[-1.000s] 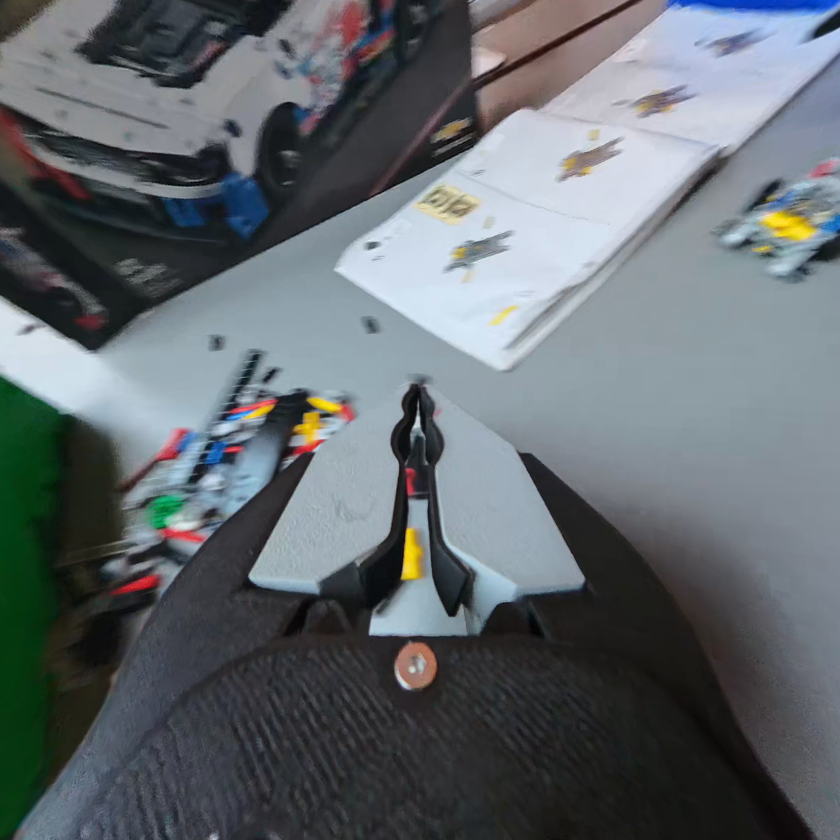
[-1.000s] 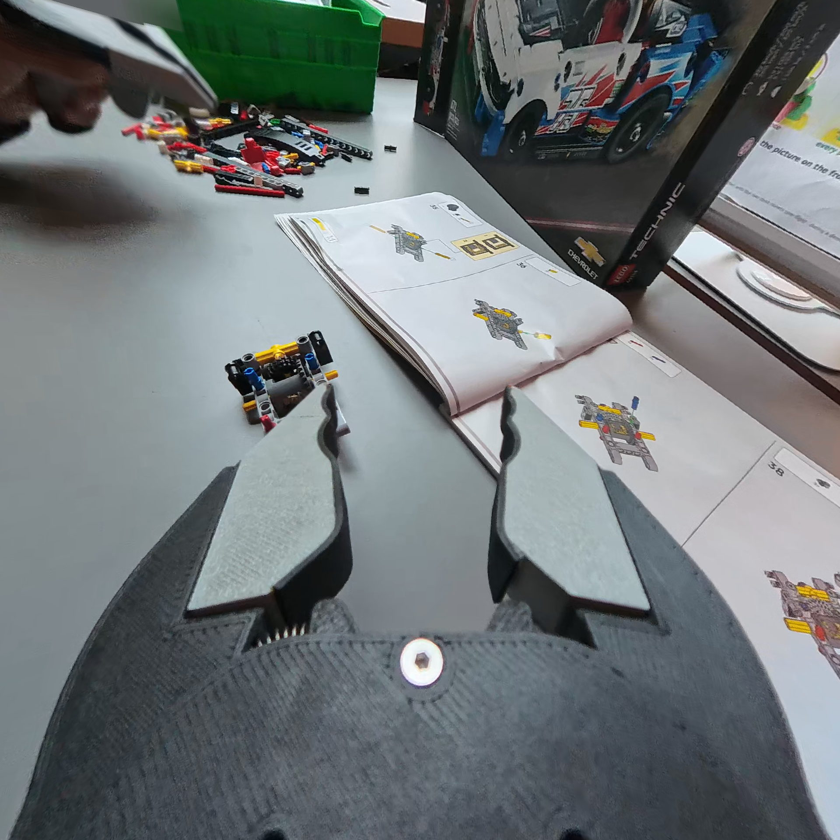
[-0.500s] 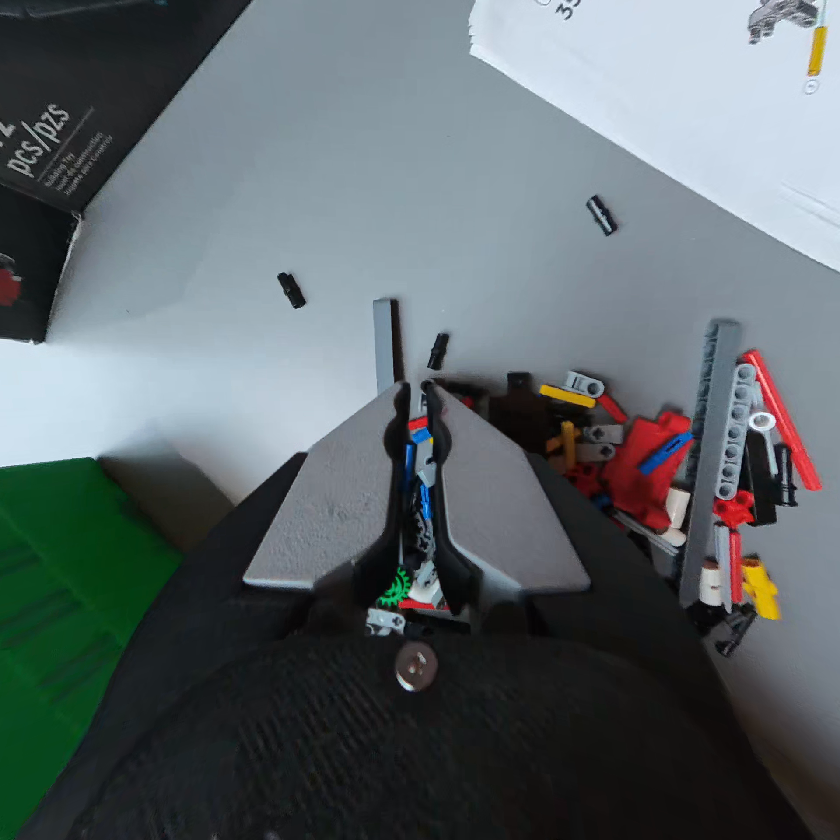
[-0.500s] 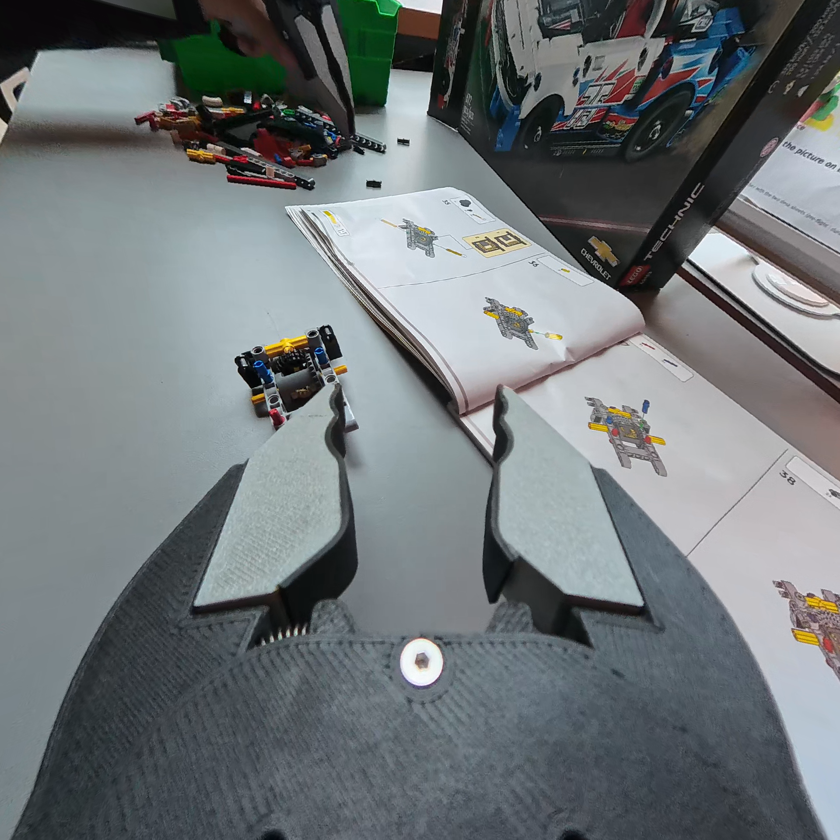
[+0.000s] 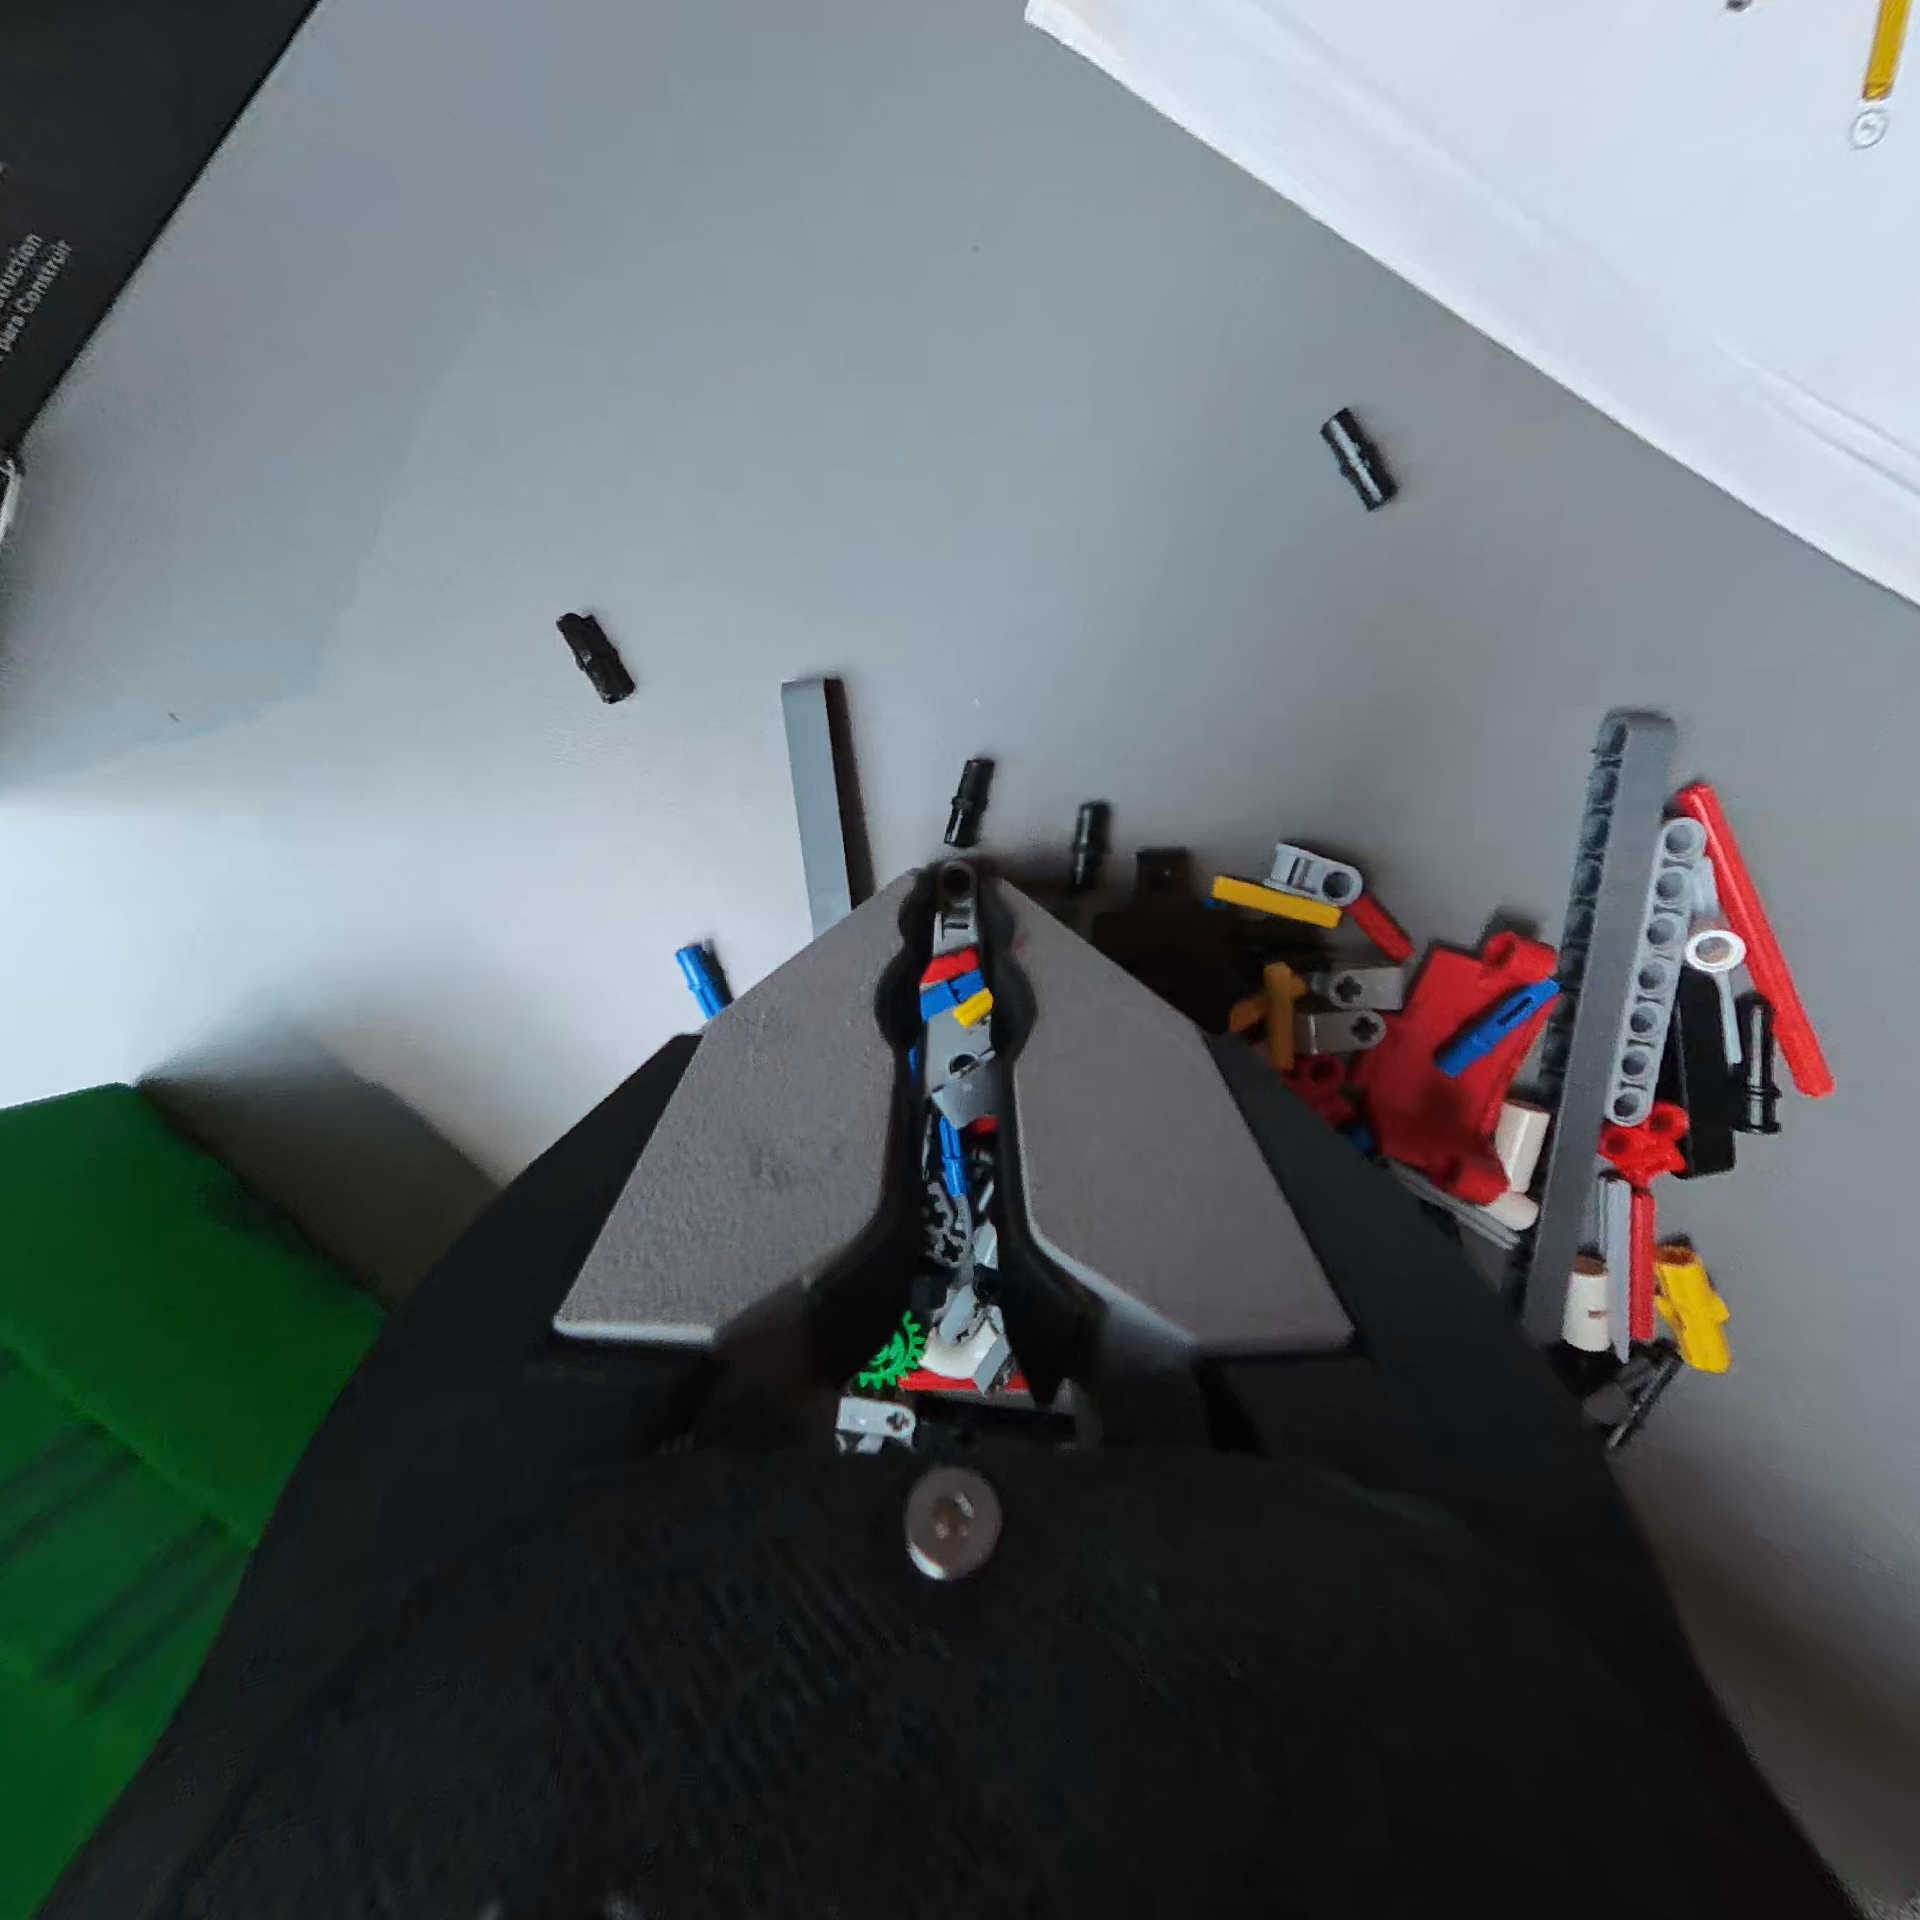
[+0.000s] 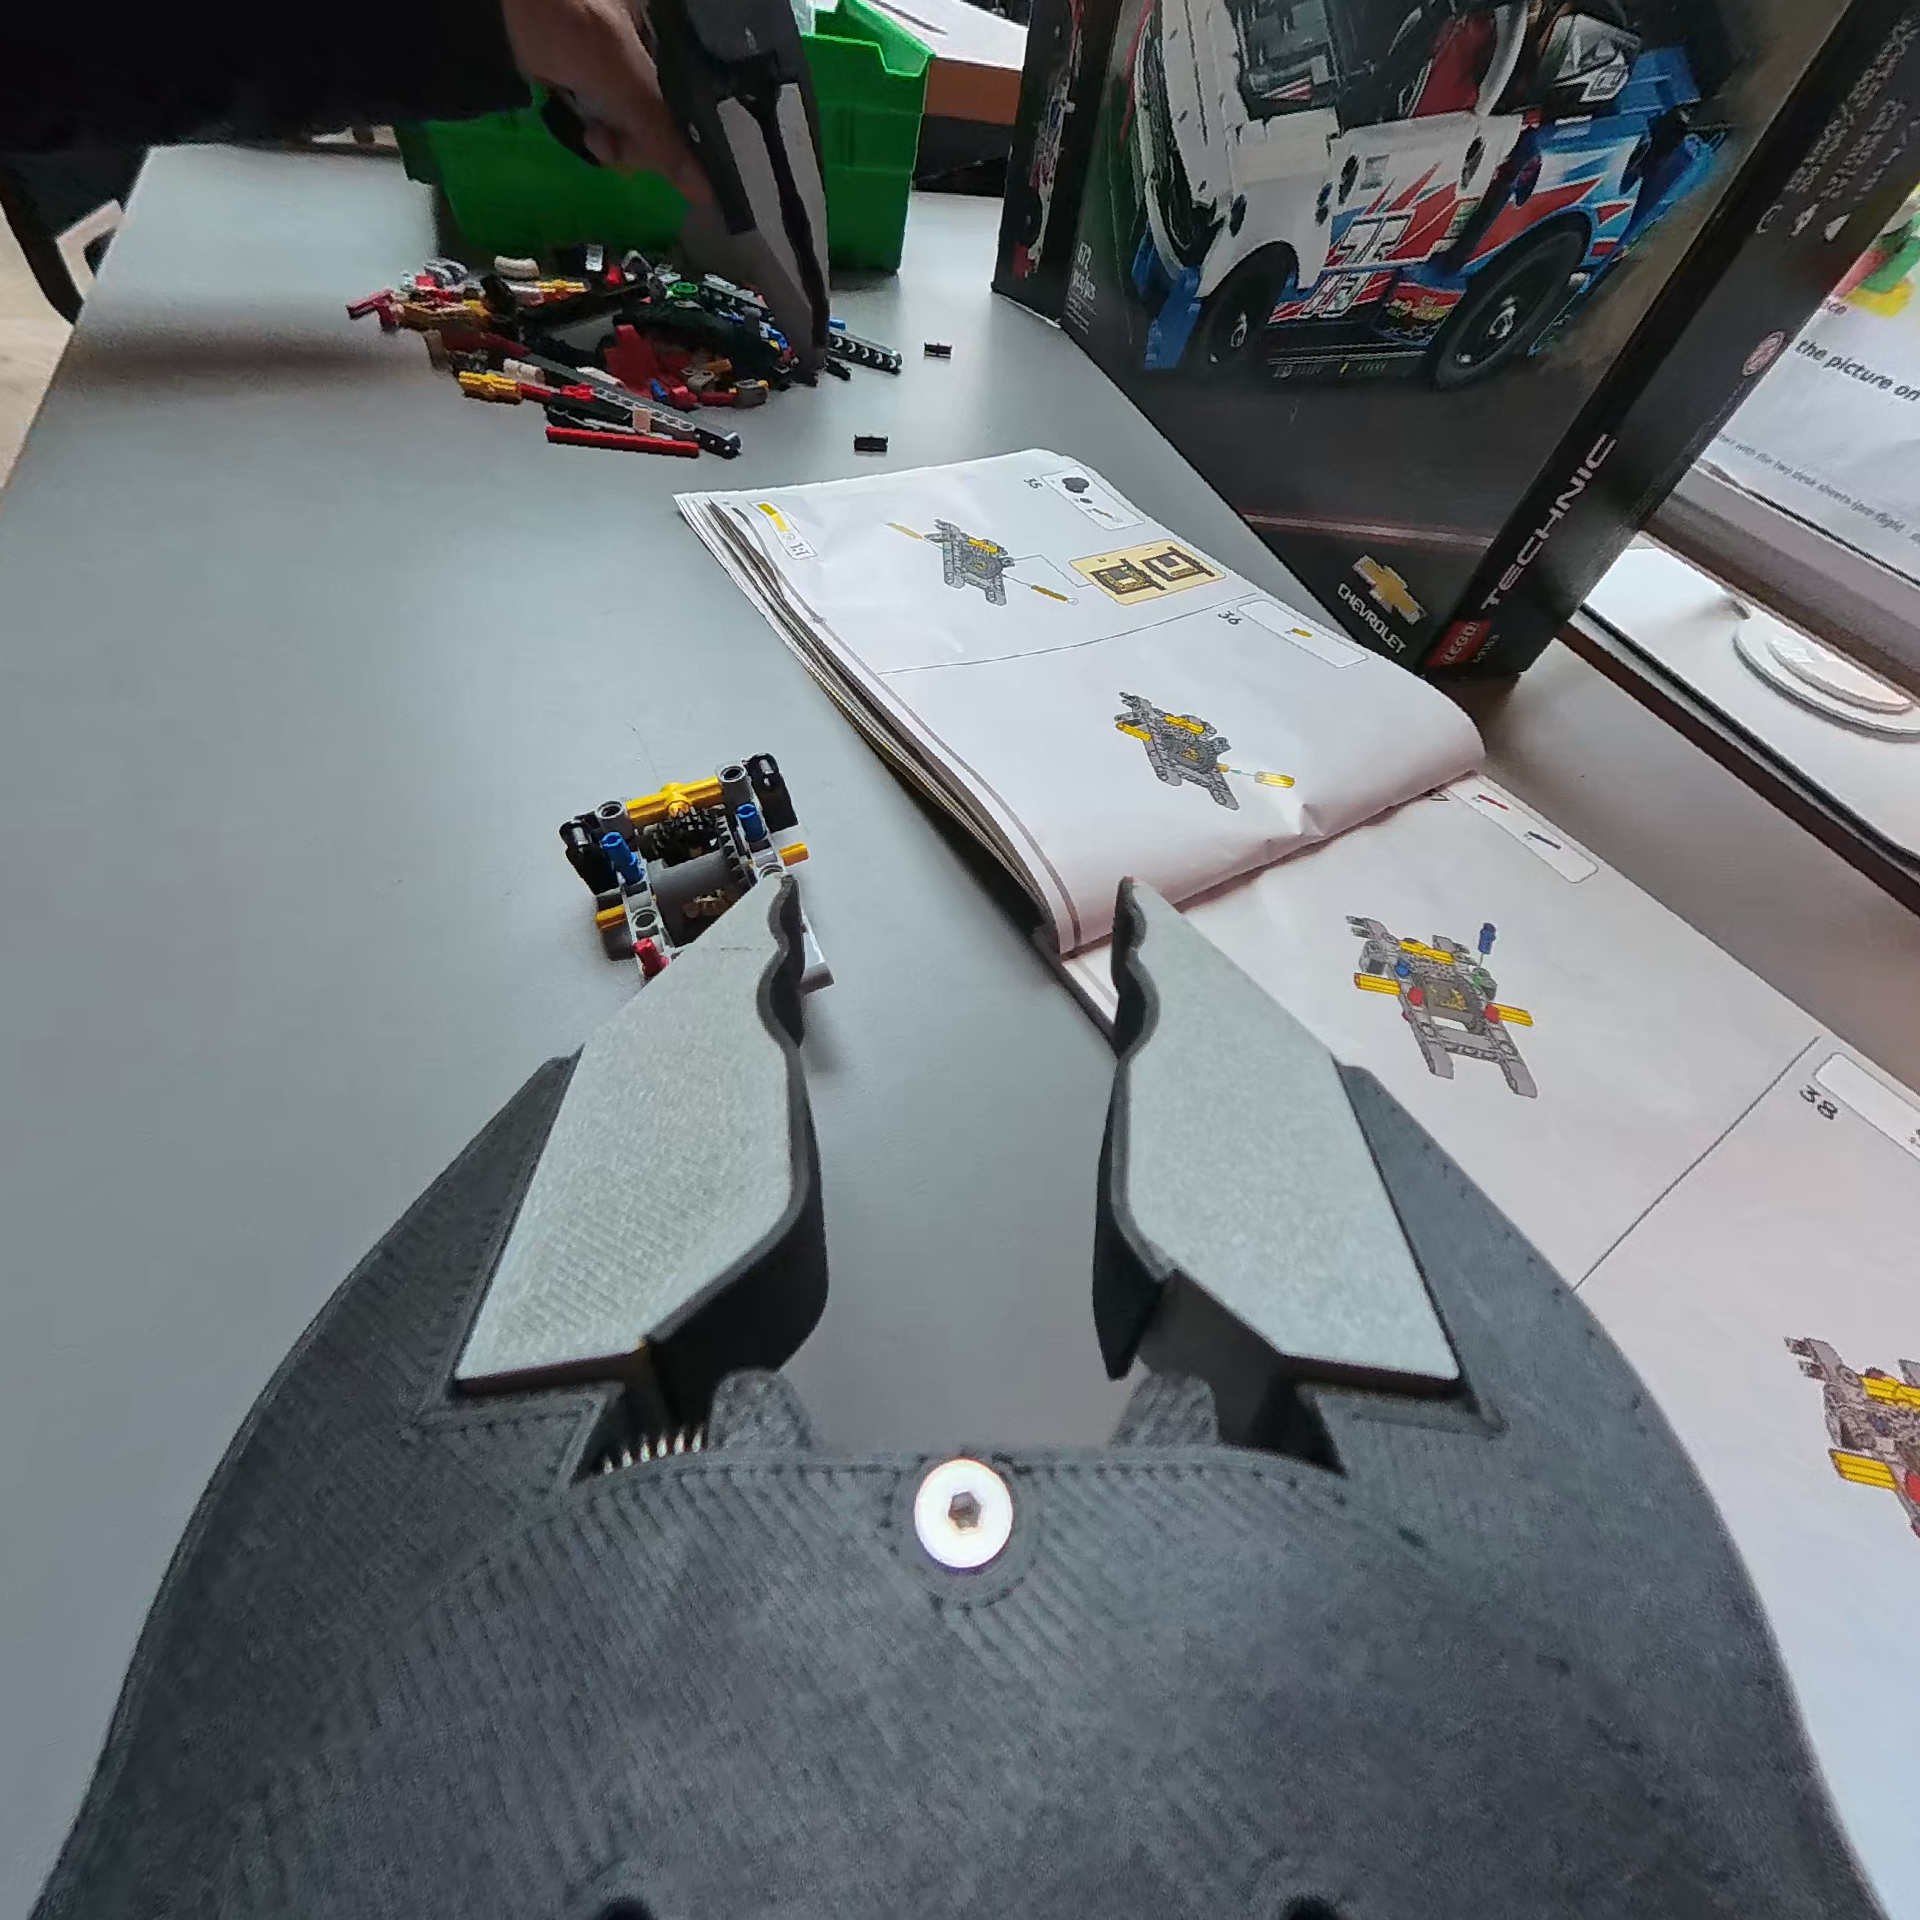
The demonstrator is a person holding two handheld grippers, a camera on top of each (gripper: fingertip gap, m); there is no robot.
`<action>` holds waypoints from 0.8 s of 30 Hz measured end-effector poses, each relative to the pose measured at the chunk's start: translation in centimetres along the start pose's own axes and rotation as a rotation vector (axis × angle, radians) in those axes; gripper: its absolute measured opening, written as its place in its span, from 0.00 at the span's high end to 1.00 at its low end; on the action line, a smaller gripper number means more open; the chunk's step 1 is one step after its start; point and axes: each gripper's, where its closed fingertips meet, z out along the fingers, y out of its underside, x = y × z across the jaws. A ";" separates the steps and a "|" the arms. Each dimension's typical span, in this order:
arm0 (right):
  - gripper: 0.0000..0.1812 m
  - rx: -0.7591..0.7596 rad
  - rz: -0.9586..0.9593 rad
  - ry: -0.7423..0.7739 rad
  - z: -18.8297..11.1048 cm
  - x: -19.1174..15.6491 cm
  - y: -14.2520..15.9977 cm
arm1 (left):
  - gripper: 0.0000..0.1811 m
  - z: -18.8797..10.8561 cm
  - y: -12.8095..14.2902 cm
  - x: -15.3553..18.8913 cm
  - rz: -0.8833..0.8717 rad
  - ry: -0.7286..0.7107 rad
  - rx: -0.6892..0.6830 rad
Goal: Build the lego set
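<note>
Grey felt pads cover my right tongs (image 6: 951, 920), which hang wide open and empty above the dark grey table (image 6: 312, 727). Just past them sits the small half-built lego car frame with yellow and blue bits (image 6: 691, 857), beside the open white paper instruction book (image 6: 1091, 665). Far off, my left tongs (image 5: 956, 883) point down into the messy pile of red, grey and yellow loose lego pieces (image 5: 1475, 1039). They look pinched on a little black pin, I think. I am fetching a piece. Next it must go carefully onto the frame.
</note>
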 end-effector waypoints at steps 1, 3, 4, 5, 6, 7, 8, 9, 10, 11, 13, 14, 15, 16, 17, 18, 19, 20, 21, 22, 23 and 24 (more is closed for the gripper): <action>0.69 0.001 -0.001 -0.001 0.0 0.0 0.0 | 0.97 -0.1 0.1 -0.1 0.001 -0.004 -0.007; 0.69 0.001 -0.003 -0.006 0.0 -0.1 0.0 | 0.97 -0.4 0.3 -0.3 -0.003 -0.021 -0.011; 0.69 0.001 -0.003 -0.008 0.0 -0.1 0.0 | 0.97 -0.8 0.4 -0.5 -0.006 -0.032 -0.007; 0.70 0.002 -0.003 -0.011 0.0 -0.2 0.0 | 0.97 -1.2 0.3 -0.6 -0.010 -0.045 0.004; 0.70 0.003 -0.002 -0.014 0.0 -0.2 0.0 | 0.97 -1.7 0.3 -0.7 -0.014 -0.053 0.018; 0.70 0.006 -0.001 -0.019 -0.1 -0.3 -0.1 | 0.97 -2.2 0.2 -0.8 -0.019 -0.062 0.031; 0.71 0.009 0.002 -0.027 -0.1 -0.4 -0.1 | 0.97 -2.8 0.2 -0.9 -0.025 -0.071 0.044; 0.71 0.013 0.005 -0.034 -0.1 -0.4 -0.2 | 0.97 -3.3 0.1 -0.8 -0.031 -0.076 0.058; 0.71 0.017 0.008 -0.040 -0.2 -0.5 -0.2 | 0.97 -3.8 -0.1 -0.6 -0.036 -0.077 0.075; 0.71 0.021 0.011 -0.046 -0.2 -0.6 -0.3 | 0.97 -4.3 -0.4 -0.2 -0.041 -0.072 0.095; 0.72 0.026 0.015 -0.056 -0.3 -0.6 -0.3 | 0.97 -4.9 -1.1 1.4 -0.046 -0.031 0.132; 0.72 0.028 0.017 -0.061 -0.3 -0.7 -0.3 | 0.97 -5.2 -1.6 2.3 -0.041 -0.015 0.149; 0.72 0.029 0.018 -0.067 -0.3 -0.7 -0.3 | 0.97 -5.3 -2.1 3.4 -0.031 0.001 0.161; 0.72 0.031 0.019 -0.071 -0.3 -0.8 -0.4 | 0.97 -5.4 -2.5 4.6 -0.015 0.014 0.171; 0.72 0.032 0.019 -0.076 -0.4 -0.8 -0.4 | 0.97 -5.3 -3.1 5.9 0.002 0.028 0.184; 0.72 0.034 0.019 -0.080 -0.4 -0.9 -0.4 | 0.97 -5.2 -3.7 7.2 0.015 0.048 0.198; 0.72 0.035 0.020 -0.085 -0.4 -1.0 -0.4 | 0.97 -5.1 -4.2 8.9 0.021 0.086 0.211; 0.72 0.037 0.022 -0.089 -0.4 -1.0 -0.4 | 0.97 -4.9 -4.7 10.8 0.029 0.133 0.222; 0.72 0.039 0.023 -0.093 -0.5 -1.1 -0.5 | 0.97 -4.6 -5.2 12.6 0.042 0.170 0.232; 0.72 0.040 0.025 -0.095 -0.5 -1.1 -0.5 | 0.97 -4.4 -5.7 14.5 0.055 0.201 0.243; 0.72 0.041 0.025 -0.097 -0.5 -1.2 -0.5 | 0.97 -4.1 -6.0 16.6 0.073 0.237 0.243; 0.72 0.042 0.026 -0.098 -0.6 -1.2 -0.5 | 0.97 -3.8 -6.2 18.5 0.094 0.259 0.238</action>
